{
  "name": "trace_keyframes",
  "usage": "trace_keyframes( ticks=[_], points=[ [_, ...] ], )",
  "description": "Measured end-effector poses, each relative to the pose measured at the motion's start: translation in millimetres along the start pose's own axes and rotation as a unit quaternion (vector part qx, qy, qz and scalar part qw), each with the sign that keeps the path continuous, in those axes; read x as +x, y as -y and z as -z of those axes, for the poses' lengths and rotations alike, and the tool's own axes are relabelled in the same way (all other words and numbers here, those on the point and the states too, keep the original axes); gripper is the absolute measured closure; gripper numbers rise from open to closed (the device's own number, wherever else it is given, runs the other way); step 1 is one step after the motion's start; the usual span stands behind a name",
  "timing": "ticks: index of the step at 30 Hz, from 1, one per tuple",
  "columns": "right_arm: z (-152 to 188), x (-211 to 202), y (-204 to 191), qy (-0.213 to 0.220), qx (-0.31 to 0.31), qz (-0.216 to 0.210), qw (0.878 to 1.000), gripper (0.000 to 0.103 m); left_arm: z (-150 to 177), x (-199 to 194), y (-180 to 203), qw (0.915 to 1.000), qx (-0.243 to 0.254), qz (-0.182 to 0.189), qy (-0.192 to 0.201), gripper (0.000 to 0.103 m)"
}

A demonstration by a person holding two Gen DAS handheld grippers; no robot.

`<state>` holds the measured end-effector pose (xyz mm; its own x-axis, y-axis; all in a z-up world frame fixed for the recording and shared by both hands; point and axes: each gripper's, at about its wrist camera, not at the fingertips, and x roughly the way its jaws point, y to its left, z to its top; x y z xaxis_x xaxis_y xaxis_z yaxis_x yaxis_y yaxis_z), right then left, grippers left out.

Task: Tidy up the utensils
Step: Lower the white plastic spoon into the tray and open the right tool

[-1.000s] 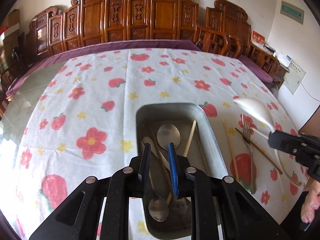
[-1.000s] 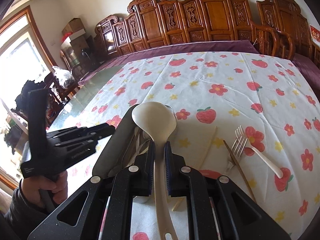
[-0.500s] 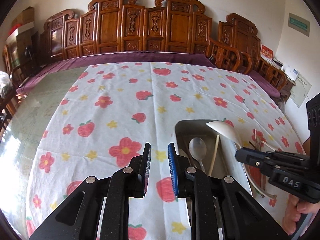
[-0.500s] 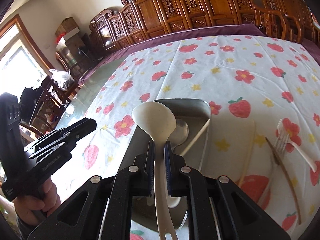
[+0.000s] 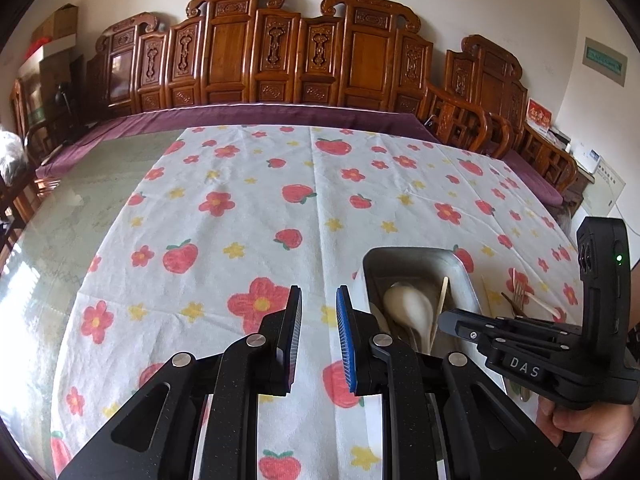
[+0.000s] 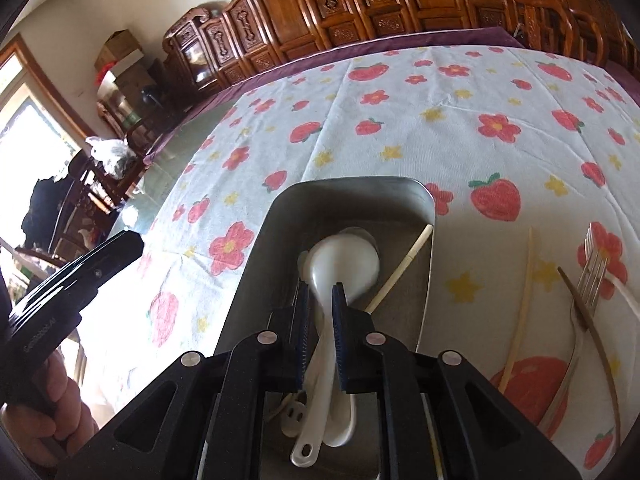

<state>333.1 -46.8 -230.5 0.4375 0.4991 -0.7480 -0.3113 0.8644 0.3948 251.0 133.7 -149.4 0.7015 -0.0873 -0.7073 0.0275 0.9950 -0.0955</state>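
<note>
Lying in the steel tray (image 6: 256, 264), white ladle (image 6: 344, 264) between parted right gripper (image 6: 320, 292) jaws, over a metal spoon and beside a chopstick (image 6: 404, 268). Hovering left of tray, left gripper (image 5: 318, 300), jaws apart, empty. Still on tablecloth (image 6: 420, 128): fork (image 6: 588, 272), chopsticks (image 6: 520, 308).

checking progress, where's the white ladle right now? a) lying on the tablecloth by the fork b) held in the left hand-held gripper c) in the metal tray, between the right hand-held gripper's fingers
c: the white ladle lies in the metal tray, its handle between the right hand-held gripper fingers.
</note>
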Motion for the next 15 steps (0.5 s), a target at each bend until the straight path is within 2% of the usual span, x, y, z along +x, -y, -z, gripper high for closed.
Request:
trace_keyframes(
  ticks=[4,10,12,15],
  points=[
    [-0.5,-22.7,4.6,0.013,-0.024,0.004,1.0,0.088,2.6,-0.3,10.7,0.9999,0.011,0.005,-0.001,0.087],
    [7.7,-84.5,38.0,0.05,-0.067,0.054,0.995,0.088,7.7,0.1,30.0,0.9994,0.028,0.02,-0.007,0.086],
    [13.7,-104.3,56.8,0.057,-0.076,0.077,0.992,0.088,9.1,0.1,37.1,0.9991,0.032,0.026,-0.008,0.076],
    [26.4,-122.3,86.7,0.058,-0.086,0.114,0.988,0.088,11.7,-2.3,51.7,0.9983,0.043,0.039,-0.007,0.069]
  ],
)
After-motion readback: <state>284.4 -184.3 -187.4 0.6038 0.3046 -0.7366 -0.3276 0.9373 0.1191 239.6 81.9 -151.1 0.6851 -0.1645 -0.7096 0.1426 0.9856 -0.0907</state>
